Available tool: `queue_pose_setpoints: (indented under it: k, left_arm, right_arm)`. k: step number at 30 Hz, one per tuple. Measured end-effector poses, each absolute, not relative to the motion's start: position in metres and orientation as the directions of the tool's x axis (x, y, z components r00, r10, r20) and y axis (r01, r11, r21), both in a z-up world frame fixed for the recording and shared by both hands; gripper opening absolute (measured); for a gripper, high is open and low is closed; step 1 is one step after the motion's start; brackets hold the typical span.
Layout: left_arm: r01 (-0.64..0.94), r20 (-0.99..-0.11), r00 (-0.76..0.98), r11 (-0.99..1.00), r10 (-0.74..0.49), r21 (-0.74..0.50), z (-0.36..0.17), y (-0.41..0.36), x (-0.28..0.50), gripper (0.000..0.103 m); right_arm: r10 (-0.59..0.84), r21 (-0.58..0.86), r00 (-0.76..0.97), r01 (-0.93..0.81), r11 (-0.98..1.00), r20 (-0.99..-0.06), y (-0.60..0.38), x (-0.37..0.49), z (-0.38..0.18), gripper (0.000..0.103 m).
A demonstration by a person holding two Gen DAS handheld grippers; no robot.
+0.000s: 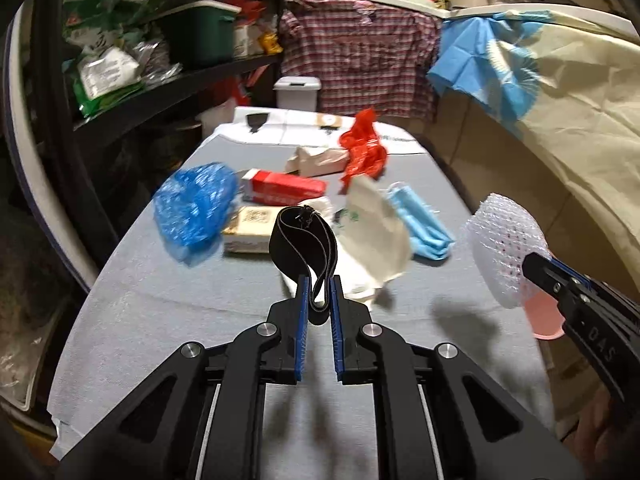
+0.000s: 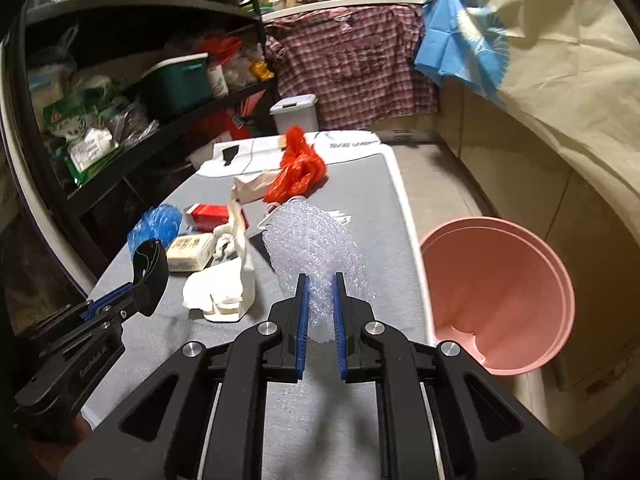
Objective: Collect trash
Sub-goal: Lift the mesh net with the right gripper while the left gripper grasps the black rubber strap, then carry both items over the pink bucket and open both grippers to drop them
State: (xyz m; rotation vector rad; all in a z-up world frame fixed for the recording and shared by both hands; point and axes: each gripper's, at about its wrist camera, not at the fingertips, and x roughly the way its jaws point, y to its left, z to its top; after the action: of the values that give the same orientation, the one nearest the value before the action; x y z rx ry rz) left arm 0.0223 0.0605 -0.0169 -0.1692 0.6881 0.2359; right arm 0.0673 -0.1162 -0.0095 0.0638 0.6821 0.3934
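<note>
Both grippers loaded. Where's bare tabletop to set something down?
Bare grey cloth lies near the camera, before the white bag. A strip runs along the right edge beside the pink bin. The middle is crowded: blue bag, red box, orange bag.

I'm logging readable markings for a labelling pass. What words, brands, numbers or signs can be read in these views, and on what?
"DAS": white letters on the black body of the right gripper, seen from the left wrist; possibly part of a longer word.
Embossed word on the black left gripper body: too blurred to read.
QR-style code on the beige carton: not decodable.
Red and white box print: blurred.
Green shelf packets: print unreadable.
</note>
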Motion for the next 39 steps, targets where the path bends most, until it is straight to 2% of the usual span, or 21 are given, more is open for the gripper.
queue_pose_setpoints:
  k: [12,19,25,39]
  left_arm:
    - [-0.145,-0.610,0.790,0.986,0.064,-0.084,0.020,0.020,0.029,0.010]
    - [-0.097,-0.601,0.798,0.993,0.035,-0.071,0.031,-0.008,0.038,0.010]
    - [-0.025,-0.600,0.800,0.997,-0.024,-0.072,0.036,-0.036,0.051,0.010]
    - [0.150,-0.603,0.778,0.984,-0.175,-0.092,0.026,-0.099,0.106,0.010]
  right_arm:
    - [0.291,0.163,0.774,-0.241,0.957,-0.562,-0.188,0.083,0.051,0.012]
    - [0.257,0.143,0.802,-0.213,0.966,-0.539,-0.221,0.096,0.067,0.012]
    - [0.216,0.127,0.809,-0.175,0.976,-0.547,-0.250,0.112,0.061,0.012]
    - [0.171,0.201,0.788,-0.061,0.978,-0.592,-0.292,0.143,0.019,0.012]
